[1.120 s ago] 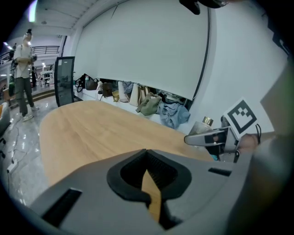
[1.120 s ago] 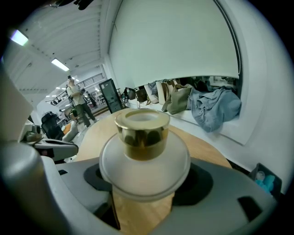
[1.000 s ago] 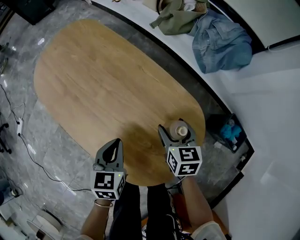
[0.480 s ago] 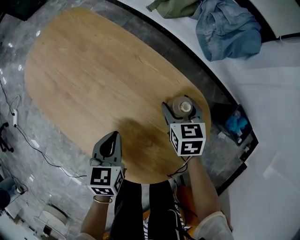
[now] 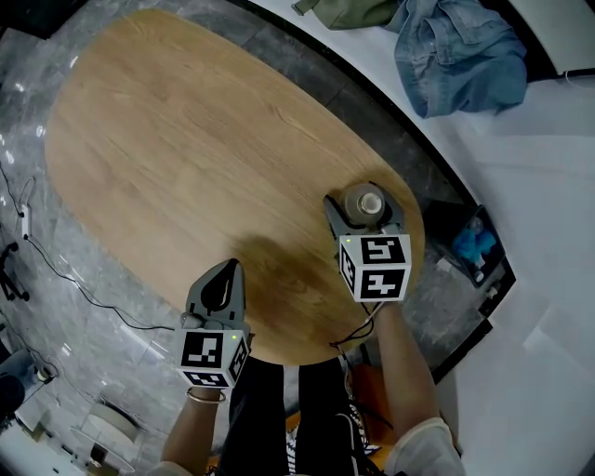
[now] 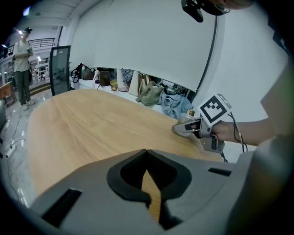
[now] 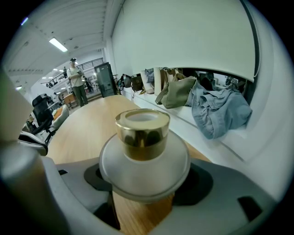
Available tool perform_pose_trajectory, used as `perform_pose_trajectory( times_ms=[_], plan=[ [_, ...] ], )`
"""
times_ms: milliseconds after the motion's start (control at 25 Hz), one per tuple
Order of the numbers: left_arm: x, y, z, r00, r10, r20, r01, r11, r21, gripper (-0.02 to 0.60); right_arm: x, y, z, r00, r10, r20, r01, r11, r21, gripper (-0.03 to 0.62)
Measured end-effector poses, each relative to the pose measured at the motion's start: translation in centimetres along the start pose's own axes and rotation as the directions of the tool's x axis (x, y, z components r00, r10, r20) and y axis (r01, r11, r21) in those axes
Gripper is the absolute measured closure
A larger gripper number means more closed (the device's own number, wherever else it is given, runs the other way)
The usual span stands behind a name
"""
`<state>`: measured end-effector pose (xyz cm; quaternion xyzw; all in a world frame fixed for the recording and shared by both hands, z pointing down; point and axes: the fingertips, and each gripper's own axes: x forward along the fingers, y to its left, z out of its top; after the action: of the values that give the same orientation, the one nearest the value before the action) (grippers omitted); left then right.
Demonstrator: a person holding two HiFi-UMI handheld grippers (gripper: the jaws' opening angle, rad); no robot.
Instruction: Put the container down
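The container [image 5: 364,199] is a round frosted-glass bottle with a gold cap. My right gripper [image 5: 363,208] is shut on its body over the right end of the oval wooden table [image 5: 186,139], near the edge. In the right gripper view the container [image 7: 144,147] fills the middle, upright, with a jaw on each side of it and wood showing below. Whether its base touches the table I cannot tell. My left gripper [image 5: 223,281] hovers at the table's near edge, shut and empty [image 6: 147,170]. From the left gripper view the right gripper [image 6: 193,127] and container [image 6: 187,117] show low over the tabletop.
A blue denim jacket [image 5: 460,56] and a green garment [image 5: 349,11] lie on the white ledge beyond the table. A dark bin with something blue [image 5: 469,246] stands right of the table end. Cables [image 5: 37,270] run over the grey floor at left. A person [image 7: 76,75] stands far off.
My right gripper has carried the container a little farther from me along the table's right end. The left gripper has hardly moved.
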<state>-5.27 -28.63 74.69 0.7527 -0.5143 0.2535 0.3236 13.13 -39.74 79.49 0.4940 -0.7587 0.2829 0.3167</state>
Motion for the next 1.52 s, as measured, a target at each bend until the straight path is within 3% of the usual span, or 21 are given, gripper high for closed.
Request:
perform_pose_trajectory(
  times_ms=[440, 1080, 1520],
  plan=[
    [-0.3, 0.2, -0.6, 1.0, -0.003, -0.01, 0.003, 1.0, 0.0, 0.574, 0.1, 0.2, -0.1, 1.0, -0.023, 0.006, 0.023, 0.999, -0.033, 0.253],
    [-1.7, 0.3, -1.5, 1.0, 0.011, 0.007, -0.011, 1.0, -0.002, 0.574, -0.2, 0.3, -0.7, 0.991, -0.079, 0.107, 0.087, 0.994, -0.066, 0.253],
    [-2.7, -0.1, -2.1, 1.0, 0.022, 0.022, -0.022, 1.0, -0.01, 0.574, -0.7, 0.2, -1.0, 0.987, -0.129, 0.092, 0.136, 0.988, -0.072, 0.252]
  ],
)
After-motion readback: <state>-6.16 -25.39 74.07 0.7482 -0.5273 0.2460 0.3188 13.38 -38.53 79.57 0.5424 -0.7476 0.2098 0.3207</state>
